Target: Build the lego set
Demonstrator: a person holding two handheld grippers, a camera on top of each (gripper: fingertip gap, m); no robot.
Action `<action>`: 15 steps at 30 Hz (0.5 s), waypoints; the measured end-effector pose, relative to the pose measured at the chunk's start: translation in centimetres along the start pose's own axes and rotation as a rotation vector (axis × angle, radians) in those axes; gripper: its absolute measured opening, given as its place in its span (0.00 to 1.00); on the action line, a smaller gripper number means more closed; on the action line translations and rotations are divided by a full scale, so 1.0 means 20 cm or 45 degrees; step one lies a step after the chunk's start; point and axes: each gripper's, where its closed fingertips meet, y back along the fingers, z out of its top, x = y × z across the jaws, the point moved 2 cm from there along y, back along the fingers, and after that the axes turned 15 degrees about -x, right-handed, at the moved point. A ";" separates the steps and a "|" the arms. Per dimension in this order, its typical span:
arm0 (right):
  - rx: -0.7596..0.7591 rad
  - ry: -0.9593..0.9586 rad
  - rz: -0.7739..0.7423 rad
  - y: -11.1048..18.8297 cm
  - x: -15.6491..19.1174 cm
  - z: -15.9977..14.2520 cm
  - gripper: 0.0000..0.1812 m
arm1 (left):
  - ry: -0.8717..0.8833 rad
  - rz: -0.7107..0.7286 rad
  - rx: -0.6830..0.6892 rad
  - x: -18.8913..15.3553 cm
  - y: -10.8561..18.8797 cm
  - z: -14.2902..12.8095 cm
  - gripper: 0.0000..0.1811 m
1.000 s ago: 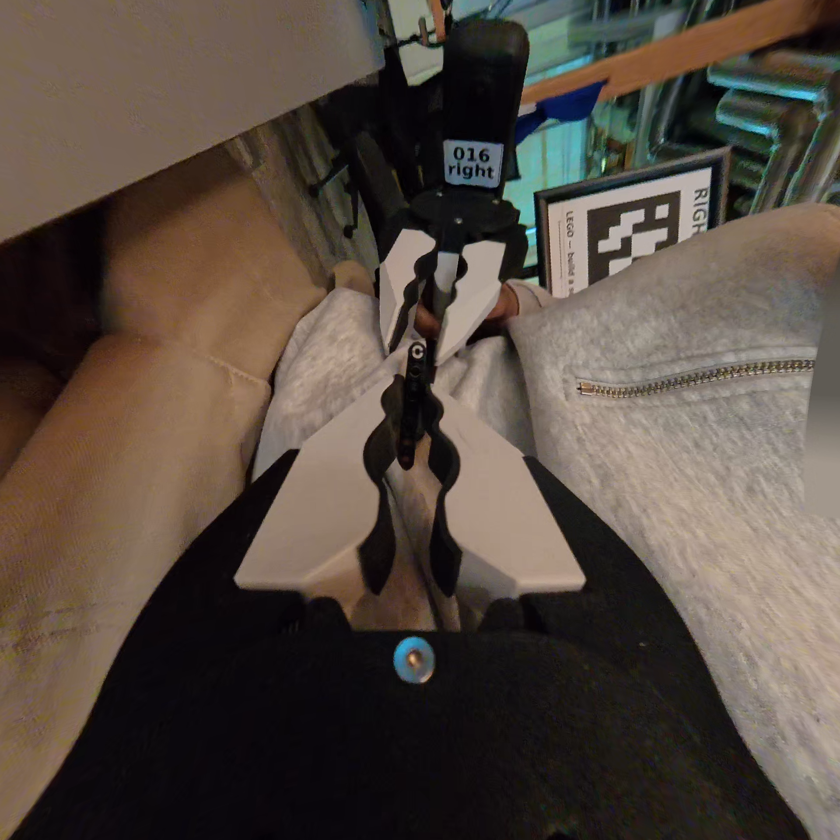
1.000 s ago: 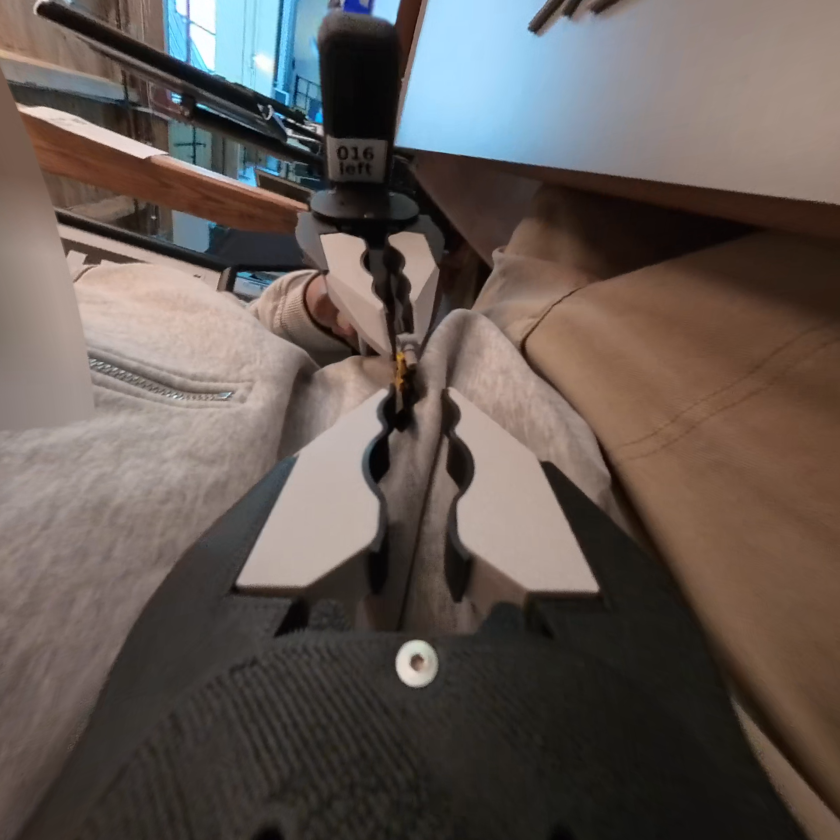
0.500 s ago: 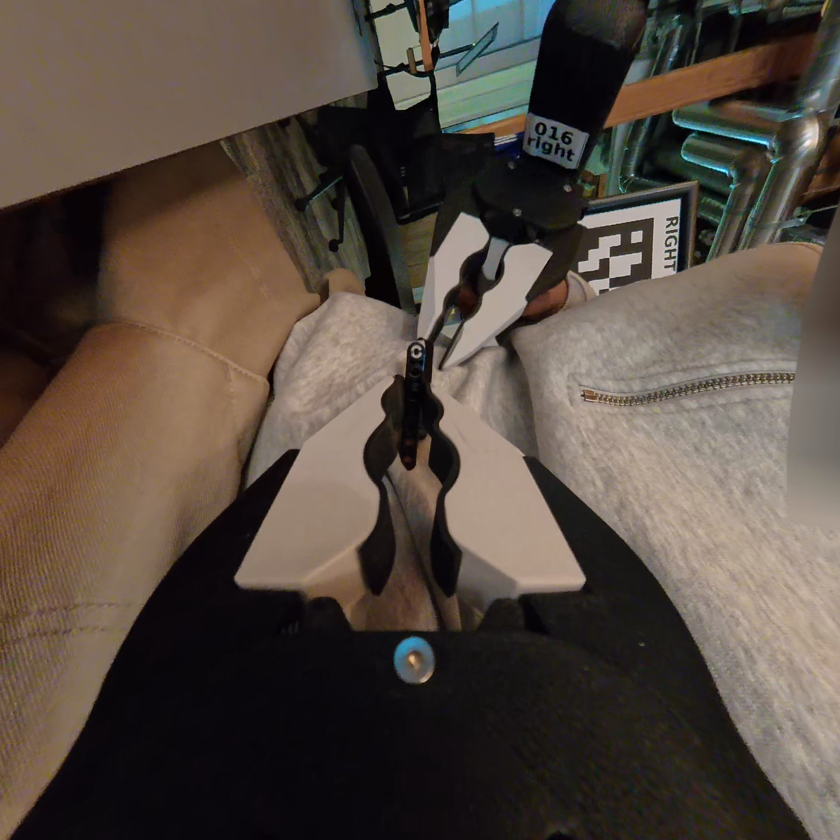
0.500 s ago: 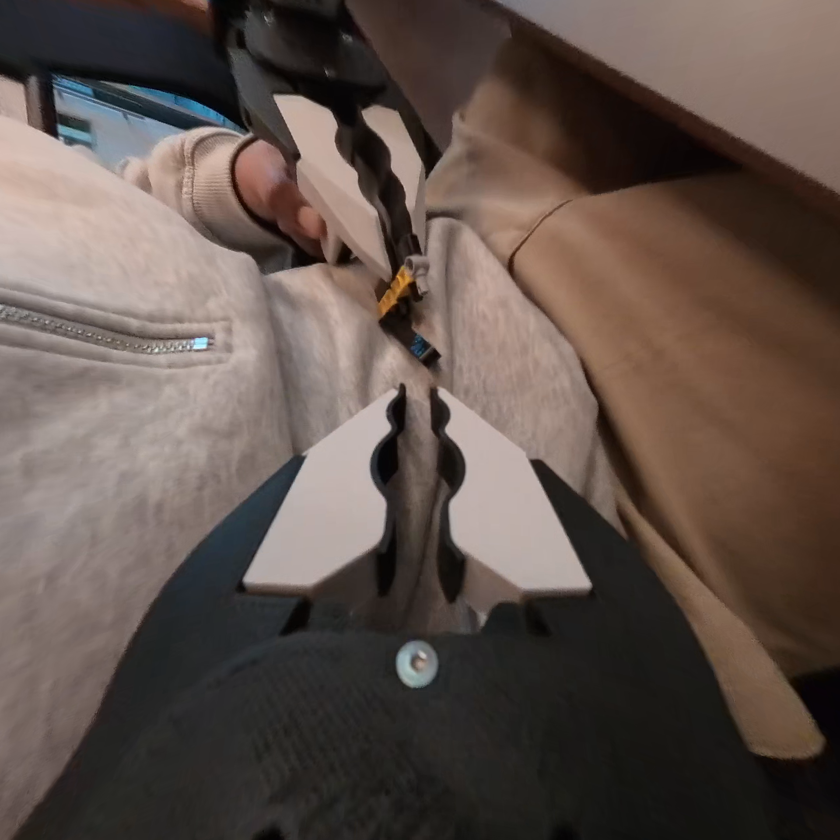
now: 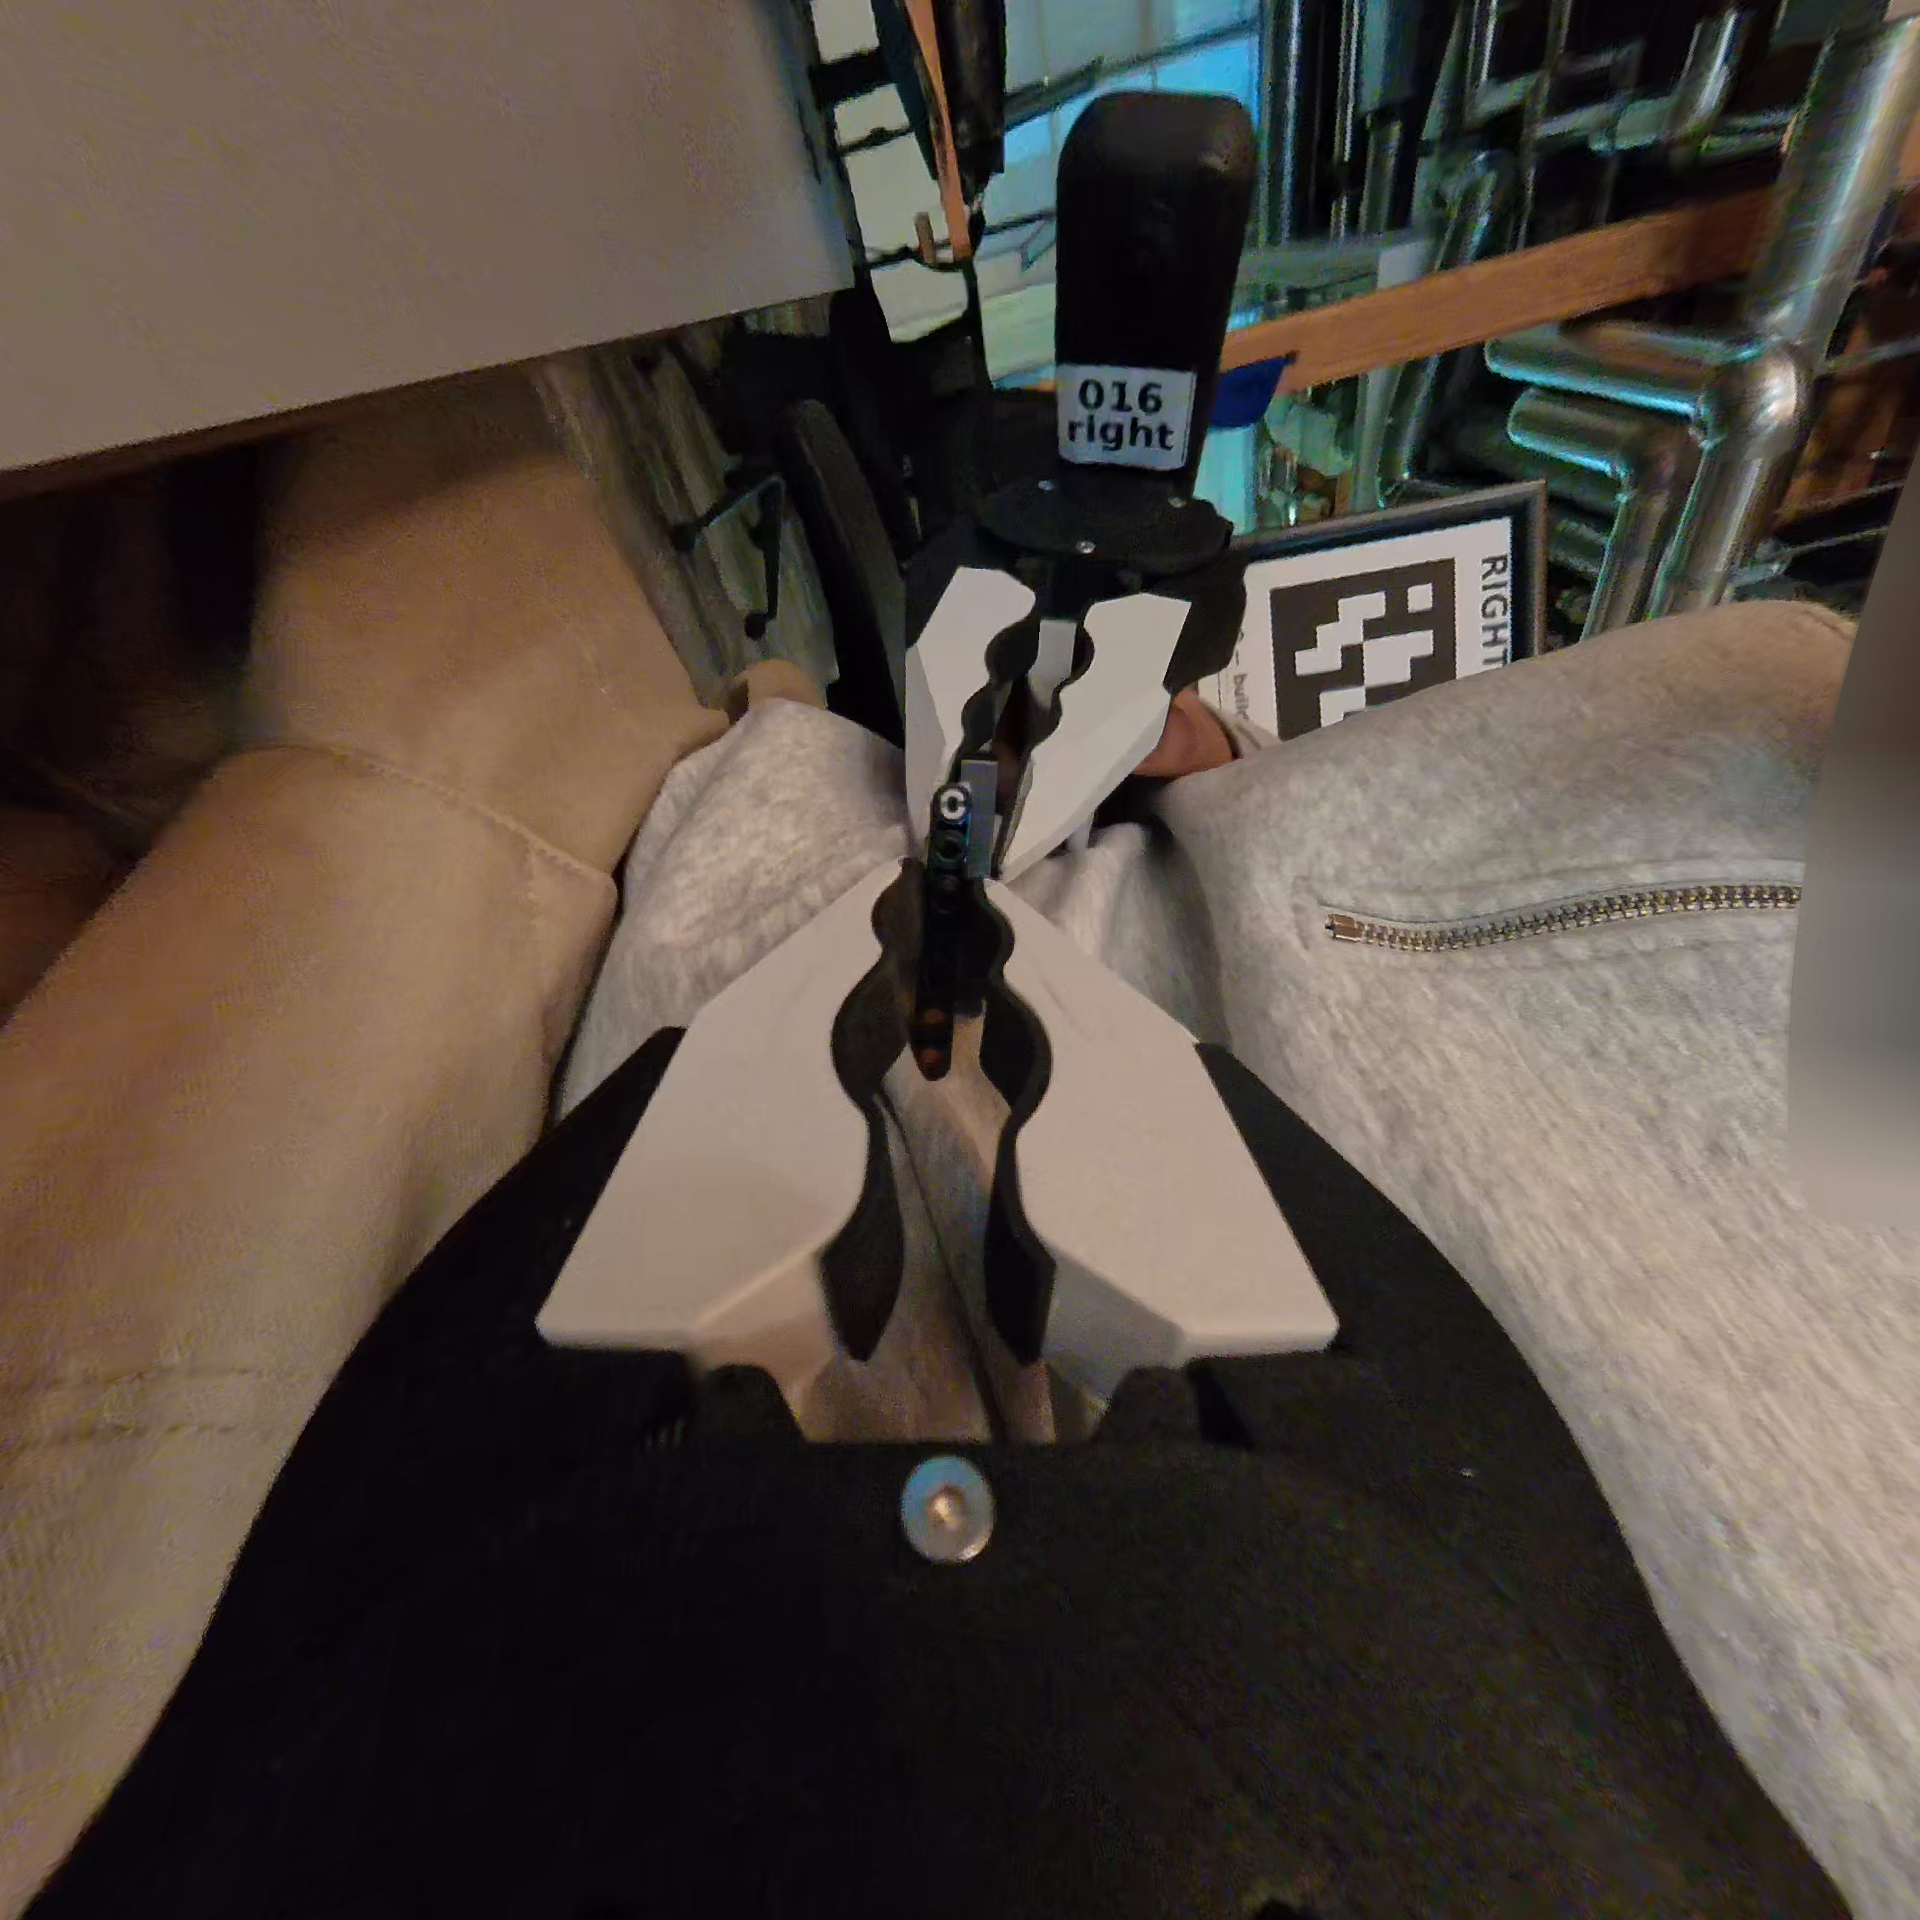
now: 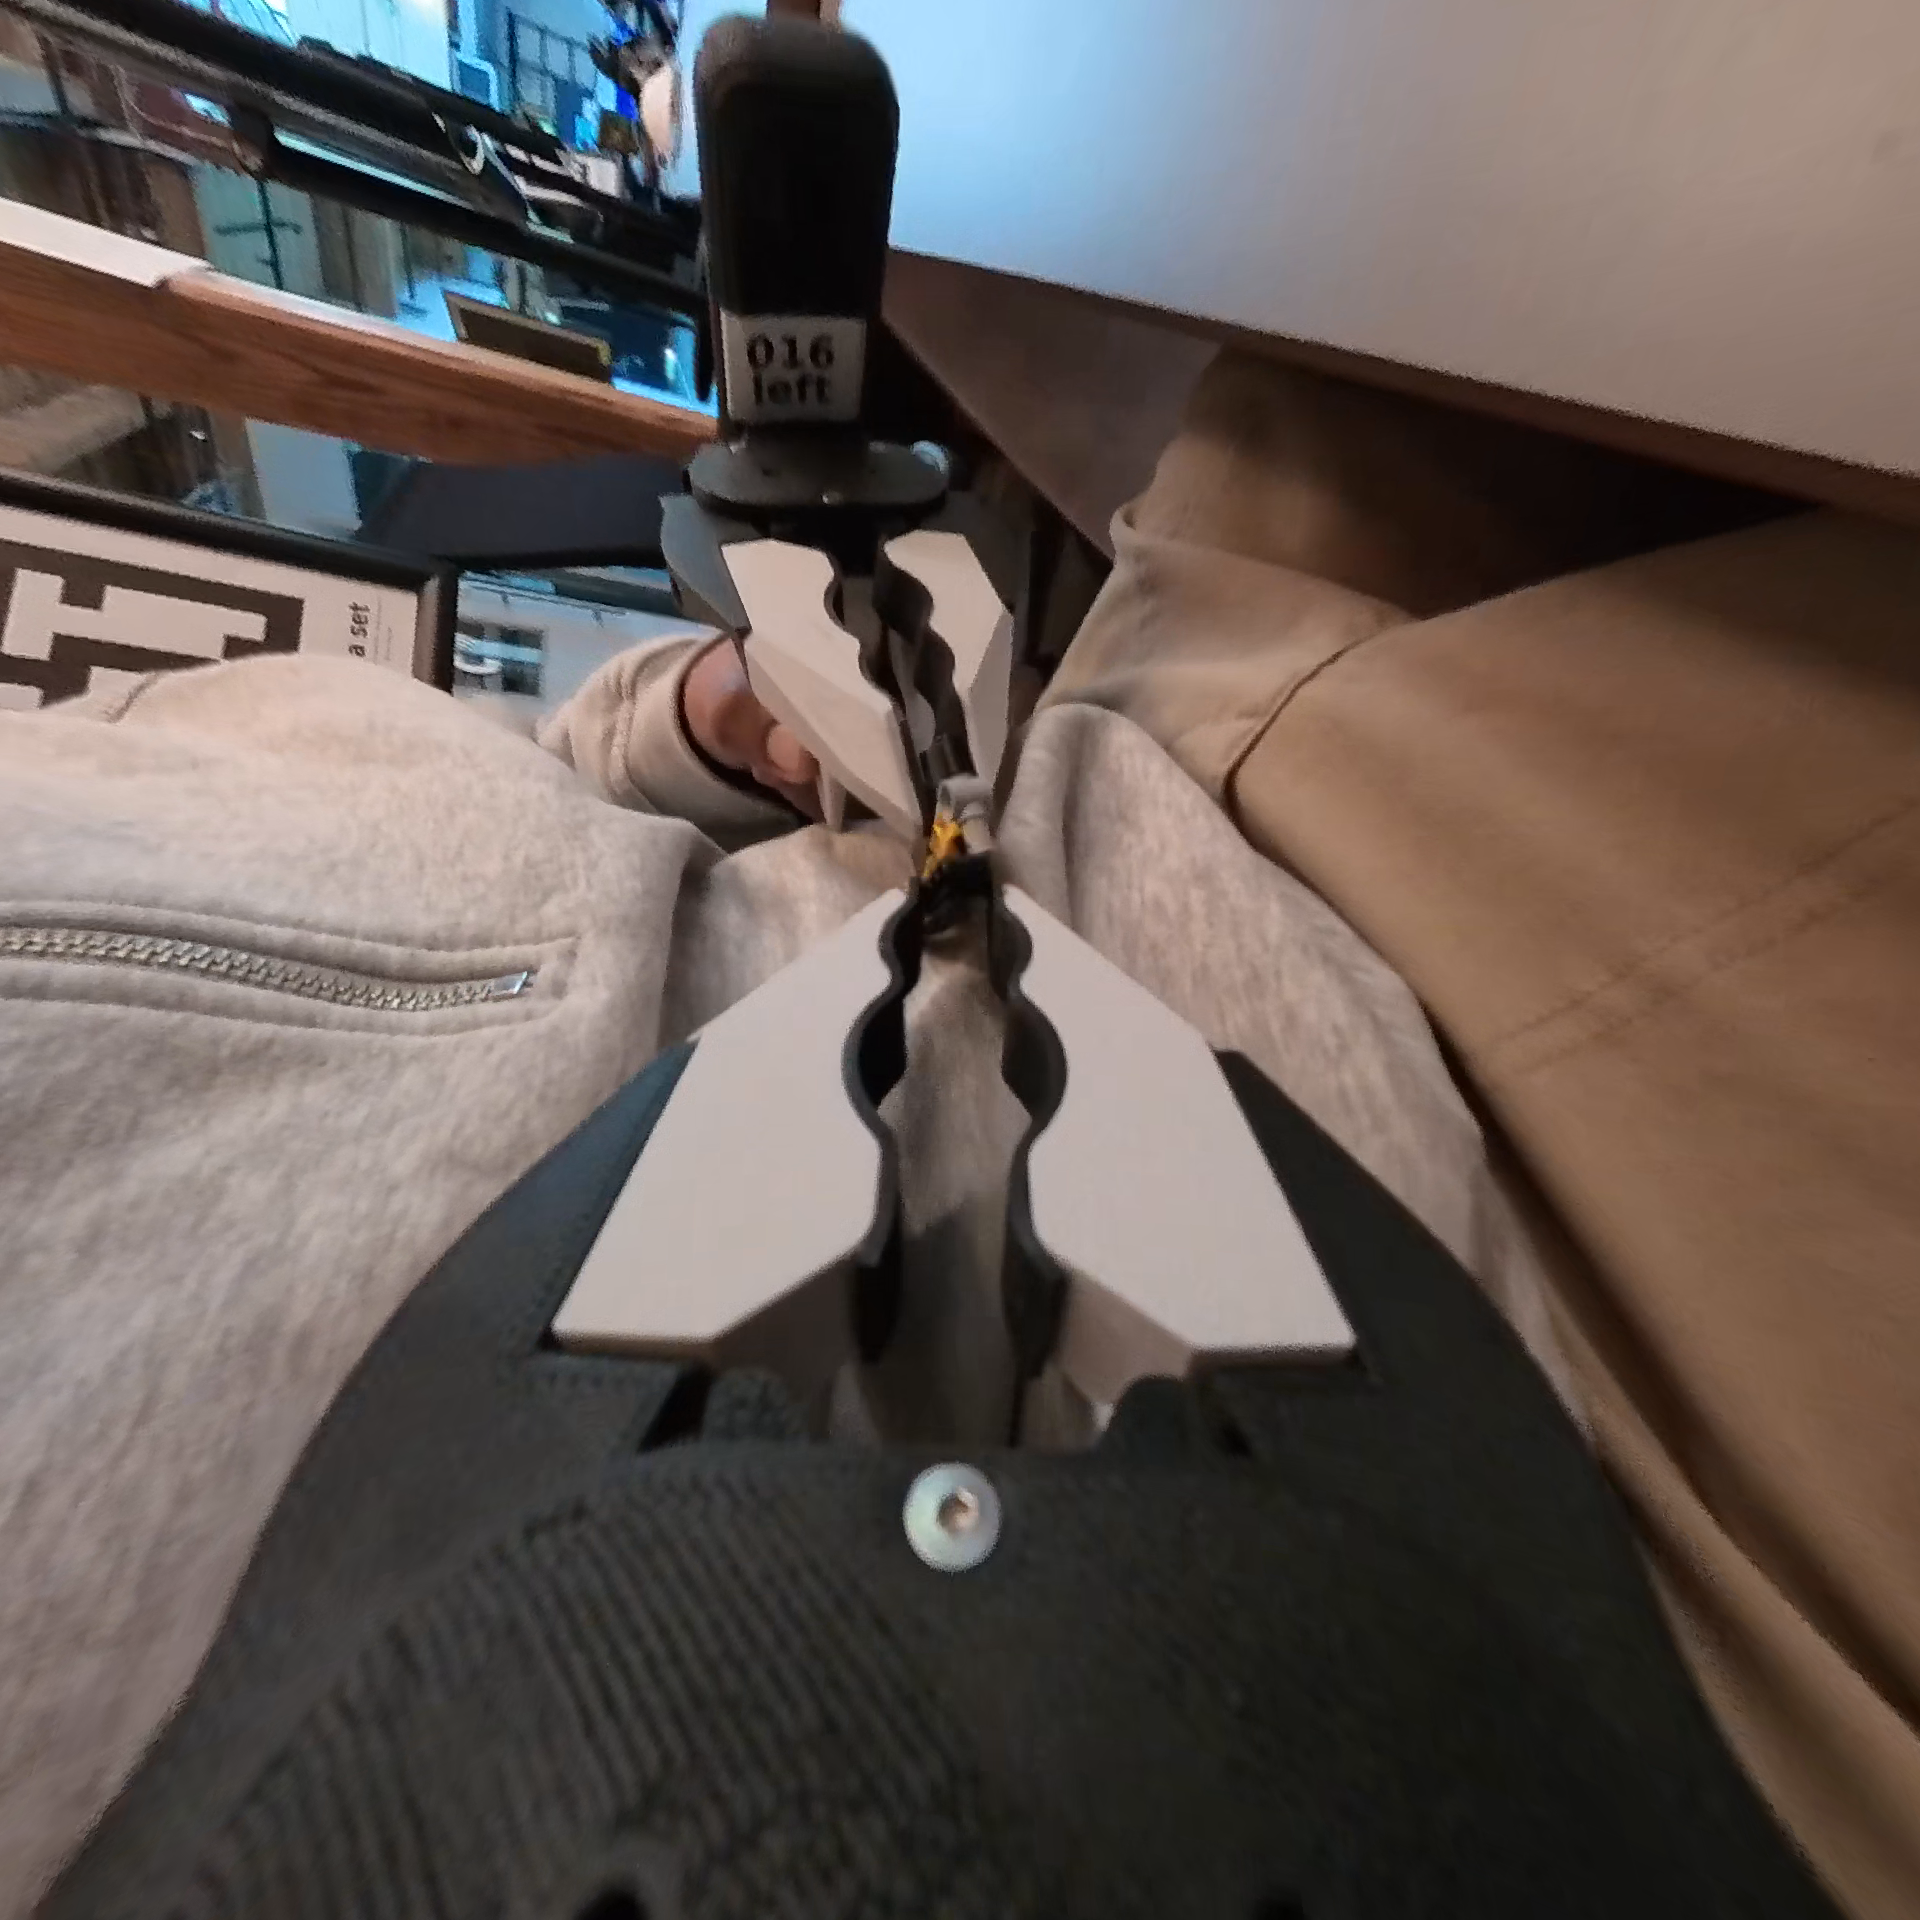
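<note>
Setting: two hand-held grippers are meeting tip to tip above a person's lap, over a grey fleece zip jacket (image 5: 1455, 1039) and tan trousers (image 5: 260, 987), under the edge of a pale table (image 5: 364, 208).
Left gripper (image 5: 940, 904): its white fingers are pressing nearly together, clamping a slim black lego beam with a row of holes (image 5: 948, 831); the beam is standing edge-on and poking out past the fingertips.
Right gripper (image 6: 951, 914): it is returning to the beam after swinging up and away half a second ago; its tips are closing around the small yellow and grey pieces (image 6: 948, 831) at the beam's end, though a firm grip cannot be told.
Meaning: the right gripper is probably re-seating or pressing a piece onto the held assembly, so this joining step looks unfinished.
Background: a framed black-and-white marker card (image 5: 1382, 634) is leaning behind the lap.
</note>
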 end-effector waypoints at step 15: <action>-0.157 0.027 0.100 -0.03 0.01 0.12 0.03 | 0.028 -0.018 -0.305 0.01 0.07 0.11 0.04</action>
